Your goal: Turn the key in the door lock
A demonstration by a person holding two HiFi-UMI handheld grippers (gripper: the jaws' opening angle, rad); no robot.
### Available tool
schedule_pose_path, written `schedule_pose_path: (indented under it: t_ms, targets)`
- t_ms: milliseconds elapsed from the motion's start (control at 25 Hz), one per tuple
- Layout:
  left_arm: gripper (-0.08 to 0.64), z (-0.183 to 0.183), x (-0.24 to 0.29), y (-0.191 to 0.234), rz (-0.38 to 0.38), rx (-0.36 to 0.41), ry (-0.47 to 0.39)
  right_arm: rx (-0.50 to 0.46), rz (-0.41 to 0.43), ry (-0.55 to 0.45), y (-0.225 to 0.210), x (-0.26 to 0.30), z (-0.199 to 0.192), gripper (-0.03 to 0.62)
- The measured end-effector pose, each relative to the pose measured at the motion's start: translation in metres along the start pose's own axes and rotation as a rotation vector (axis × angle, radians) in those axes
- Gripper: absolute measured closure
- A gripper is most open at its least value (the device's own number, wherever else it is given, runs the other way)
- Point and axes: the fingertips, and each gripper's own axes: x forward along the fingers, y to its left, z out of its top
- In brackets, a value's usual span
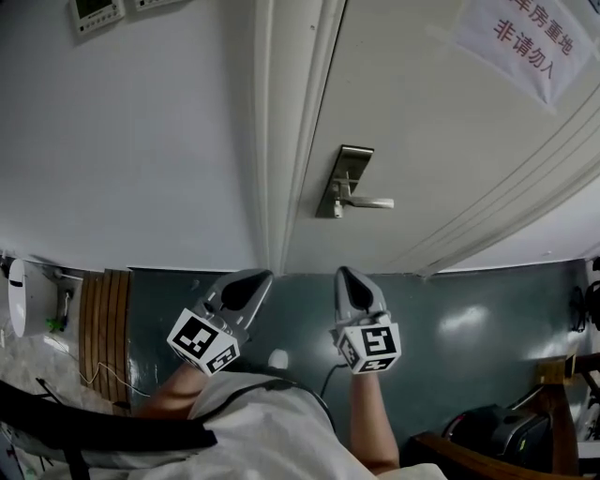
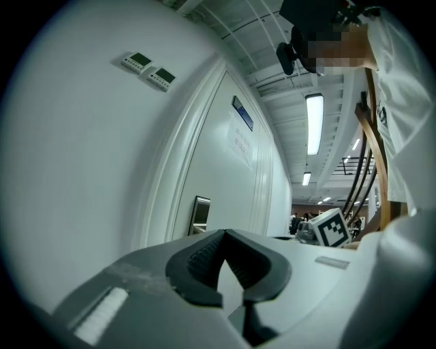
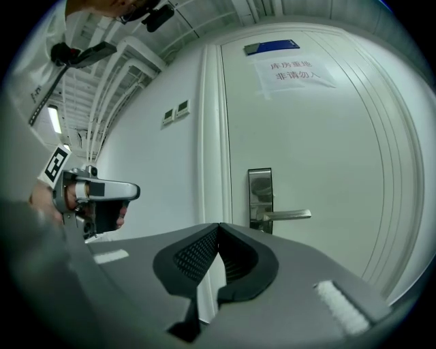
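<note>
Lock plate (image 1: 345, 178) is too small to tell if a key's in it. In the left gripper view its bottom hides behind the left gripper (image 2: 224, 235). Paper sign (image 1: 525, 37) gets chopped at the head view's top-right corner, wall panels (image 1: 94, 13) by its top edge.

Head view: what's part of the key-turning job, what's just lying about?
Job: door lock, lever handle, door, left tool, right tool, both shut and empty. No key visible.
Lying about: paper notice, wall controllers, wooden slats.

Head view looks down; 2 gripper views face the door (image 3: 327, 136).
</note>
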Motion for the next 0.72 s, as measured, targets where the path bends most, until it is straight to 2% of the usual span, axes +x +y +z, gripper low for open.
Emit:
schedule_pose_path:
  t_ms: [240,400,600,720]
  targets:
    - [0.554,-0.003,0.004,0.023,0.024,-0.005,0.013,0.007,-0.028,0.028,-0.015,0.023,-0.018,0.584]
    - [0.554,-0.006,0.004,0.035,0.01,-0.013,0.025,0.001,-0.046,0.041,-0.016,0.034,-0.025,0.584]
    - [0.554,0.0,0.007,0.043,-0.042,0.0,0.021,-0.052,-0.106,0.053,-0.025,0.053,-0.029,0.583]
    - [0.554,0.003,0.009,0.047,-0.058,0.004,0.024,-0.109,-0.16,0.095,-0.038,0.067,-0.036,0.583]
